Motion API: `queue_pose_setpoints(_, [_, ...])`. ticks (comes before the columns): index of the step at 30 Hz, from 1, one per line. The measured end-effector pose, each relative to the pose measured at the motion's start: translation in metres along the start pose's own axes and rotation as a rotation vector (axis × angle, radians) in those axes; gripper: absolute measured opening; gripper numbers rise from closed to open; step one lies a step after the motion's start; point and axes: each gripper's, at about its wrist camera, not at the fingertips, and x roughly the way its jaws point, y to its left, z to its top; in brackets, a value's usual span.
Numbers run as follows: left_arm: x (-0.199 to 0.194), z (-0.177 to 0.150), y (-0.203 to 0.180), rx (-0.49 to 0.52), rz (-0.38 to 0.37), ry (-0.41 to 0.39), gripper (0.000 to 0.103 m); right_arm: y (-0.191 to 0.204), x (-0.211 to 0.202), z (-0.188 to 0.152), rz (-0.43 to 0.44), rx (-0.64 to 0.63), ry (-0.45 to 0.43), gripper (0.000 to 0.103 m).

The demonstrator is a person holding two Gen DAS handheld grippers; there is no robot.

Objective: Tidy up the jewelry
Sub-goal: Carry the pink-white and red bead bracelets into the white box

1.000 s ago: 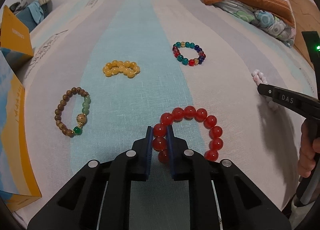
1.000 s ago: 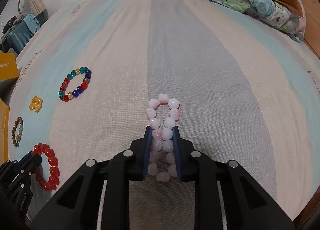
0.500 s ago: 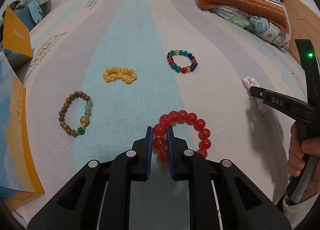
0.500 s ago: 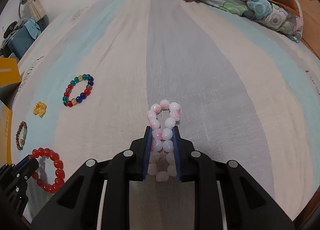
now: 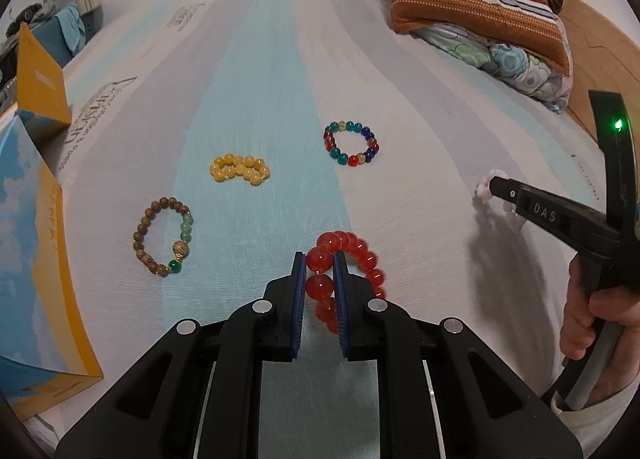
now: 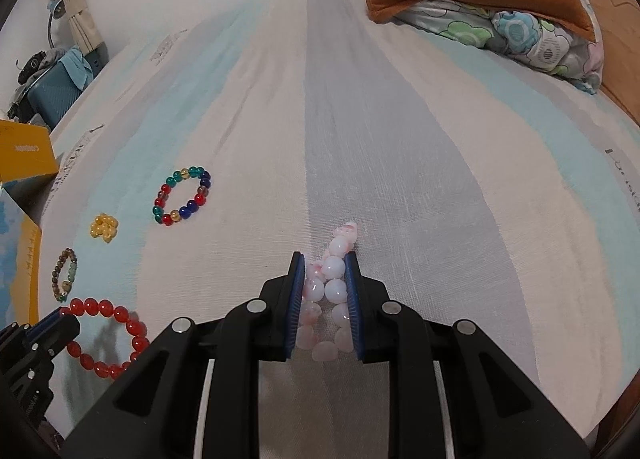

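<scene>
Left gripper [image 5: 319,259] pinches the red bracelet [image 5: 352,255], its loop trailing right over the bedsheet [image 5: 260,99]. Right gripper [image 6: 325,259] clamps the pink bracelet [image 6: 334,271], folded lengthwise between its pads, near the bed's middle.

"DAS" is printed in pale letters on the right gripper [image 5: 505,195]; the bedsheet [image 5: 260,99] lettering is unreadable

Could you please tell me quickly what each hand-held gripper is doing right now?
Left hand-held gripper: closed on the red bracelet.
Right hand-held gripper: closed on the pink bracelet.
</scene>
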Motion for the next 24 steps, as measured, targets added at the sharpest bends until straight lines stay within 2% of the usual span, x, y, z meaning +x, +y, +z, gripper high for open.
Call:
queue_pose_setpoints(12, [-0.036, 0.018, 0.009, -0.01, 0.039, -0.029, 0.013, 0.013, -0.038, 0.018, 0.023, 0.006, -0.041, 0.019])
queue_pose_setpoints(24, [-0.099, 0.03, 0.041, -0.028, 0.09, -0.109, 0.013, 0.075, -0.085, 0.032, 0.062, -0.068, -0.094, 0.02])
